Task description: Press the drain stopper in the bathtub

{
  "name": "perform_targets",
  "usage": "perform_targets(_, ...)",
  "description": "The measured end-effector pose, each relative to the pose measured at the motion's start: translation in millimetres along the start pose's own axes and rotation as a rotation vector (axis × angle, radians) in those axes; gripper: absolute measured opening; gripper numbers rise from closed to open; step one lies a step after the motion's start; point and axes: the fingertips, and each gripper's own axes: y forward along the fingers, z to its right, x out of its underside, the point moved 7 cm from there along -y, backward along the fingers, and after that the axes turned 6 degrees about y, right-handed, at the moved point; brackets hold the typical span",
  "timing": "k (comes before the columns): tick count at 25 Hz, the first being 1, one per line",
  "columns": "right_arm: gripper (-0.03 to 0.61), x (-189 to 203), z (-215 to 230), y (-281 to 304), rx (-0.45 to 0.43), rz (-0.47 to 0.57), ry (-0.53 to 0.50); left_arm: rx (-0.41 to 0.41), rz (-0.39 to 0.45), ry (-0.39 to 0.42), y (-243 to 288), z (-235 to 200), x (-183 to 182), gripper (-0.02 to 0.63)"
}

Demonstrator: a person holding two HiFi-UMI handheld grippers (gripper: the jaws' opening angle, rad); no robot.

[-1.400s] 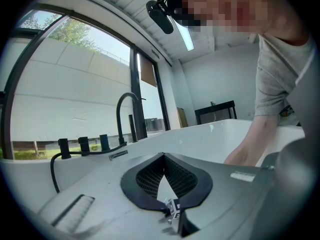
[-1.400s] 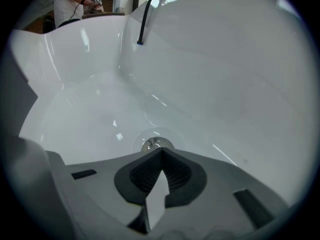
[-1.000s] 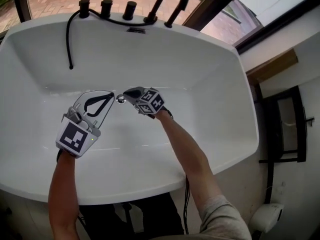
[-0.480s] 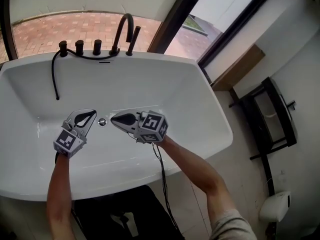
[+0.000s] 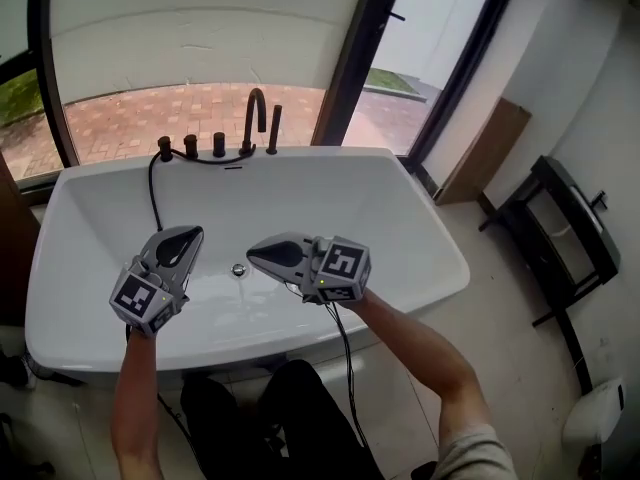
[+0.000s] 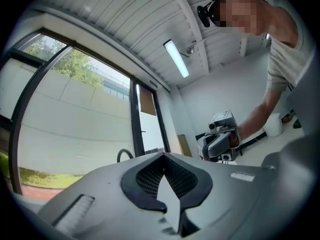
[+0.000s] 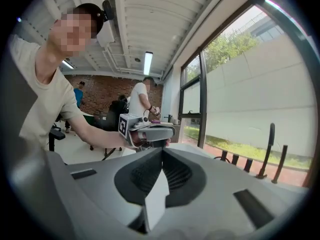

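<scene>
The small round chrome drain stopper [image 5: 238, 269] sits in the floor of the white bathtub [image 5: 420, 238], and nothing touches it. My left gripper [image 5: 190, 234] is shut and hangs in the air to the left of the stopper, pointing towards the faucet end. My right gripper [image 5: 253, 253] is also shut, and its tip hovers just to the right of the stopper. Both are empty and well above the tub floor. In the left gripper view the jaws [image 6: 162, 155] meet, with the right gripper [image 6: 220, 139] beyond them. In the right gripper view the jaws [image 7: 161, 150] meet, facing the left gripper [image 7: 148, 132].
A black curved faucet [image 5: 256, 118] with knobs and a black hose [image 5: 152, 196] stands on the tub's far rim, below large windows. A black metal rack [image 5: 570, 238] is at the right on the tiled floor. A person in white [image 7: 139, 102] stands in the room behind.
Both grippers have risen out of the tub, away from the stopper they flanked closely before. The head view has pulled back and up, taking in the whole tub and windows.
</scene>
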Motion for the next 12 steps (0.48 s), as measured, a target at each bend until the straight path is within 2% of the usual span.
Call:
perform_targets(3,0.000,-40.9,-47.2,-20.1,-0.024,0.065,-0.061,0.027,0.047,0.048,-19.9,32.9,-54.5,-0.008)
perform_targets(6,0.000,-75.4,-88.0,-40.9,-0.042,0.108,-0.113,0.042,0.059,0.103,-35.1,60.1,-99.5,-0.008)
perform_targets(12,0.000,-115.0,-153.2,-79.3,-0.055,0.170,-0.196,0.097,0.062,0.182,-55.6,114.2,-164.0,-0.008)
